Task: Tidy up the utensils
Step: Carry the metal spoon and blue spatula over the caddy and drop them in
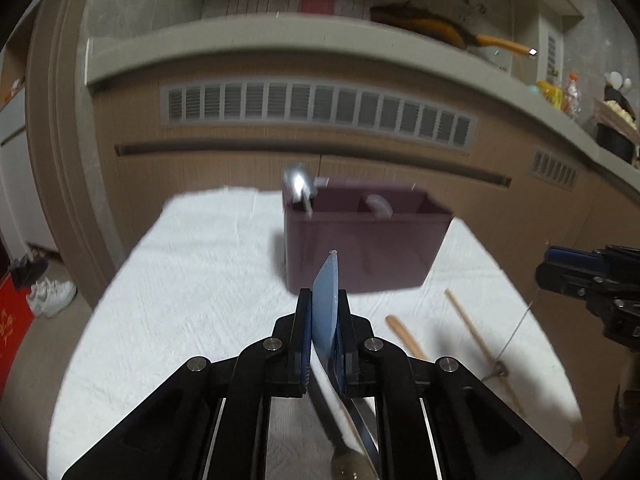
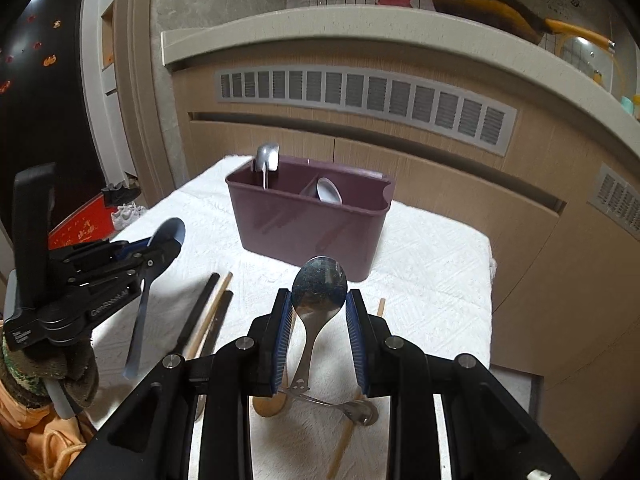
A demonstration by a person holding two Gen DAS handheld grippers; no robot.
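Note:
A purple utensil caddy (image 1: 360,248) (image 2: 312,220) stands on the white cloth and holds two spoons (image 2: 267,158) (image 2: 329,191). My left gripper (image 1: 325,300) is shut on a metal spoon (image 1: 326,300), seen edge-on, held above the cloth in front of the caddy. In the right wrist view this gripper (image 2: 160,248) sits at the left with the spoon (image 2: 170,232) hanging down. My right gripper (image 2: 319,300) is shut on the bowl of a large metal spoon (image 2: 319,284), lifted over the cloth. It shows at the right edge of the left wrist view (image 1: 592,284).
Black and wooden chopsticks (image 2: 208,316) lie on the cloth at the left. A small spoon (image 2: 352,406), a wooden spoon (image 2: 272,404) and more wooden chopsticks (image 1: 480,344) lie near the front. Wooden cabinets with a vent (image 2: 360,96) stand behind the table.

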